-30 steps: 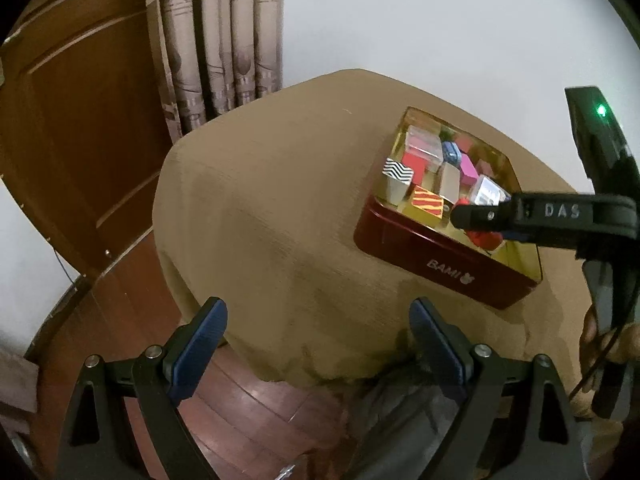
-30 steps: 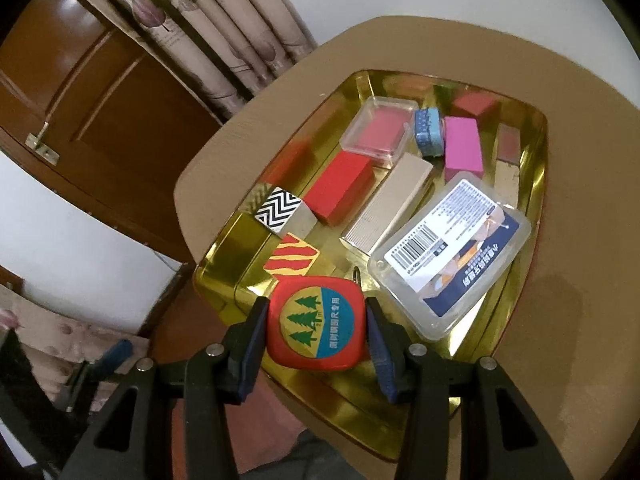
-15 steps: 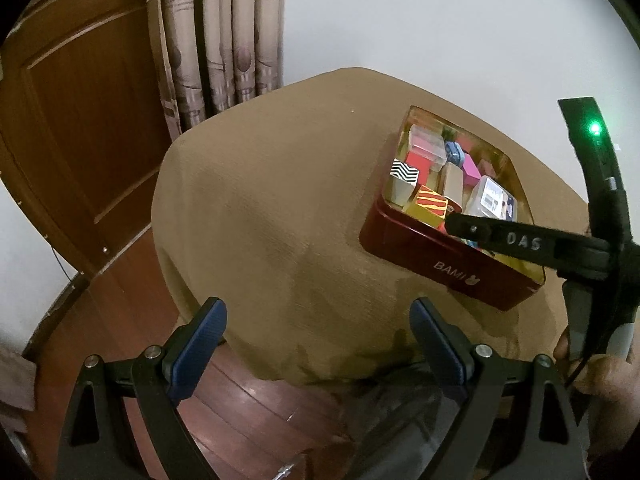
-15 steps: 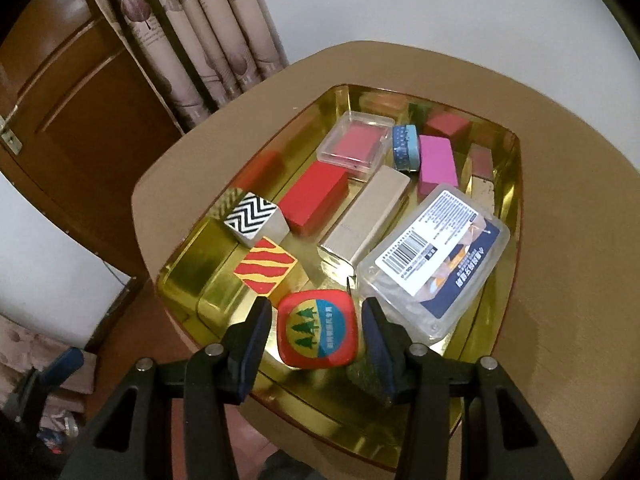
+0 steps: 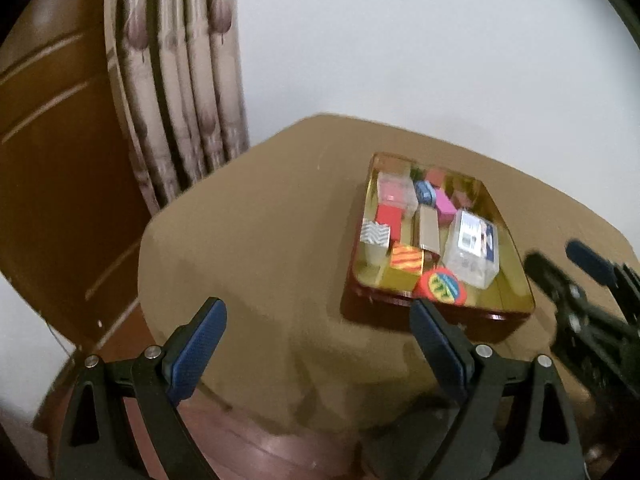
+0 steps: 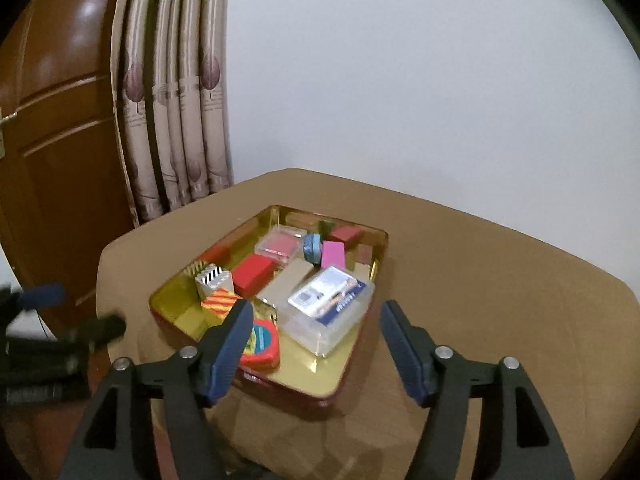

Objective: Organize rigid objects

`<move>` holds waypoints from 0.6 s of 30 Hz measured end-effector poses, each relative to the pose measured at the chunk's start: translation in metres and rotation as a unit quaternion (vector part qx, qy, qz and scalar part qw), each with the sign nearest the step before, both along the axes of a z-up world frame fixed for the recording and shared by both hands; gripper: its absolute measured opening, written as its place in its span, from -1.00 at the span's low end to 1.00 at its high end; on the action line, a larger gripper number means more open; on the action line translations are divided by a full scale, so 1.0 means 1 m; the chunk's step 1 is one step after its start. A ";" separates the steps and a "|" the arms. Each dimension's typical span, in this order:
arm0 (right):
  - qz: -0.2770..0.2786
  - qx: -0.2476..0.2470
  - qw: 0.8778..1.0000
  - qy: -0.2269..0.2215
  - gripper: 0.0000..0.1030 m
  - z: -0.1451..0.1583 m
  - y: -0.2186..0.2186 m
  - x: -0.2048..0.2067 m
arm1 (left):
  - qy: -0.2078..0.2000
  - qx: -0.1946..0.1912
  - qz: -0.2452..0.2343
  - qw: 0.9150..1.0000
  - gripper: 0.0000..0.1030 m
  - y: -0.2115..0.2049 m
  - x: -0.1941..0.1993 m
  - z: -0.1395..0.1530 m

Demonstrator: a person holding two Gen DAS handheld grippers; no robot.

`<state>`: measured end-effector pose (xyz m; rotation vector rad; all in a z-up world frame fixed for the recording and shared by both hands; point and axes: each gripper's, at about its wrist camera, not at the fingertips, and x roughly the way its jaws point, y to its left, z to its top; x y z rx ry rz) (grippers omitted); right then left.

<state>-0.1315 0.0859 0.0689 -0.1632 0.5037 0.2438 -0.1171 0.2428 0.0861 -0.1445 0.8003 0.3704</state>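
I see one tin point(image 6: 362, 364) holding two clear boxes, my left gripper's point(image 5: 318, 346) jaws apart, right gripper's point(image 6: 316, 354) opening, both empty.

tape measure point(image 6: 262, 345) partly hidden, left hand-held gripper point(image 6: 60, 320) blurred

Left gripper point(image 5: 316, 344) wide apart, nothing between its jaws, hovering off the desk point(image 5: 260, 248) edge. Gold-lined tin point(image 5: 516, 276) on the desk, crowded with blocks; red round tape measure point(image 5: 442, 286) at its near rim. Right gripper point(image 5: 568, 268) blurred at right, jaws opening, empty.
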 end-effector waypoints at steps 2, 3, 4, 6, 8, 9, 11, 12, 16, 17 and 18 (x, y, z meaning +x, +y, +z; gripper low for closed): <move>-0.017 -0.004 1.000 -0.005 0.33 -0.001 -0.003 -0.003 | -0.005 0.007 -0.008 1.000 0.76 -0.001 0.004 0.003; -0.029 -0.010 0.999 -0.009 0.33 0.001 -0.006 -0.007 | -0.008 0.011 -0.010 1.000 0.76 -0.003 0.004 0.004; -0.035 -0.013 0.999 -0.010 0.33 0.001 -0.008 -0.007 | -0.011 0.013 -0.013 1.000 0.76 -0.003 0.006 0.005; -0.043 -0.014 0.999 -0.015 0.33 0.002 -0.011 -0.008 | -0.017 0.016 -0.021 1.000 0.76 -0.006 0.007 0.009; -0.046 -0.014 0.999 -0.019 0.34 0.004 -0.012 -0.009 | -0.019 0.025 -0.026 0.999 0.76 -0.008 0.008 0.012; -0.047 -0.015 0.999 -0.021 0.35 0.006 -0.012 -0.010 | -0.021 0.026 -0.031 0.999 0.76 -0.009 0.008 0.013; -0.051 -0.017 0.998 -0.030 0.35 0.009 -0.010 -0.013 | -0.021 0.025 -0.041 0.999 0.76 -0.010 0.010 0.012; -0.054 -0.021 0.998 -0.035 0.36 0.010 -0.009 -0.014 | -0.020 0.026 -0.043 0.999 0.76 -0.010 0.010 0.012; -0.057 -0.008 0.997 -0.042 0.36 0.016 -0.010 -0.019 | -0.021 0.020 -0.050 0.998 0.76 -0.011 0.010 0.010; -0.058 -0.003 0.997 -0.043 0.36 0.018 -0.011 -0.020 | -0.021 0.021 -0.050 0.998 0.76 -0.012 0.010 0.010; -0.064 0.000 0.997 -0.046 0.36 0.020 -0.012 -0.021 | -0.021 0.022 -0.051 0.998 0.76 -0.012 0.010 0.011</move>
